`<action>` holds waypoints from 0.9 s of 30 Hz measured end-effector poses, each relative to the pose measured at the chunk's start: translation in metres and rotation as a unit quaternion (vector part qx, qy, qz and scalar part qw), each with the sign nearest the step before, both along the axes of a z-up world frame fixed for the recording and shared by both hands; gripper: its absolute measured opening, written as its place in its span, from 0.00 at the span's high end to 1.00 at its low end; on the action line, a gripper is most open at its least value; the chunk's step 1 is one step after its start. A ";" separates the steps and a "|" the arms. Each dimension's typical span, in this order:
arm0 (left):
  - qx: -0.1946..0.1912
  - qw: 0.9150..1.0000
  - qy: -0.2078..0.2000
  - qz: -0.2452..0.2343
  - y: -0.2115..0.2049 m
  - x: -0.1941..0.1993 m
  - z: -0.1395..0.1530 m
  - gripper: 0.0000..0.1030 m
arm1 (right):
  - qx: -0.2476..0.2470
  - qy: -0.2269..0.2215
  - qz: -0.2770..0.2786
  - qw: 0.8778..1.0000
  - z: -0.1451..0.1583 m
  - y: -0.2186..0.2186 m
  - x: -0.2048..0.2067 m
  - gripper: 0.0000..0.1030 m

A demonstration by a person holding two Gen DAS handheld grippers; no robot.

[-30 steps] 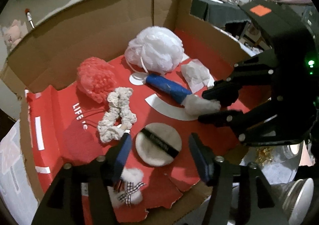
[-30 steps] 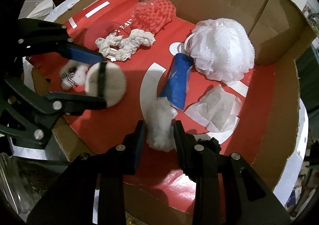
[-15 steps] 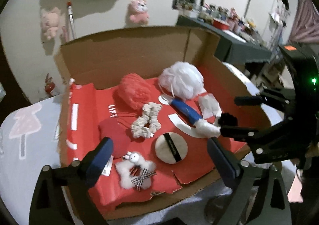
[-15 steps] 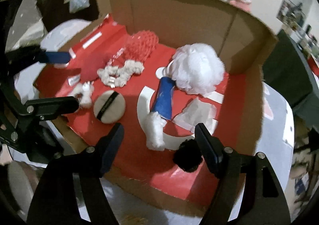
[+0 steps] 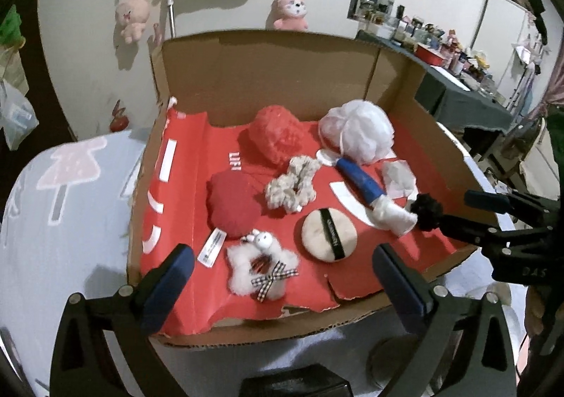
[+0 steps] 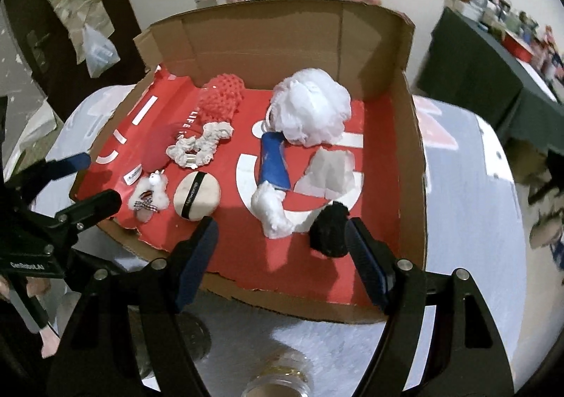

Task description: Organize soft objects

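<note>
An open cardboard box with a red liner holds the soft things. In it lie a white mesh pouf, a red crochet sponge, a red cushion, a cream scrunchie, a blue-handled brush with a white fluffy end, a round powder puff, a fluffy white bow clip and a black pompom. My left gripper hovers over the box's near edge with its jaws opening and nothing between them. My right gripper is open above the brush's white end, and the pompom sits beside its right finger.
The box stands on a round table with a pale printed cloth. Its tall cardboard walls rise at the back and right. Glass jars sit just below the grippers. Pink plush toys hang on the far wall. A cluttered dark table stands at right.
Both grippers pulled back and up from the box floor and opened wide. The right one let go of the brush's white end. The powder puff now lies free of the left fingers.
</note>
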State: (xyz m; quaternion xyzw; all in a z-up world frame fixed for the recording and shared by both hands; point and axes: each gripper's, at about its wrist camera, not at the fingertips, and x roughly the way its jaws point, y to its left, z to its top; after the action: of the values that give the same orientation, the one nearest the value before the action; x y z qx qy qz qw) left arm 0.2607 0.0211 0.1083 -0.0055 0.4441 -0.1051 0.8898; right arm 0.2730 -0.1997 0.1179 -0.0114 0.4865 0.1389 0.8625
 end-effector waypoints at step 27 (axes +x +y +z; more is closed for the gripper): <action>0.025 0.999 0.036 0.015 0.001 0.007 -0.025 0.00 | -0.017 0.022 -0.031 0.999 -0.030 0.000 -0.001 0.29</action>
State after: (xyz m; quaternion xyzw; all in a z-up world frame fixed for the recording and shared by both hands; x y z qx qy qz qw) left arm 0.2675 0.0218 0.0828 0.0064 0.4779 -0.0803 0.8747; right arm 0.2722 -0.1997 0.0878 -0.0085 0.5077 0.1040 0.8552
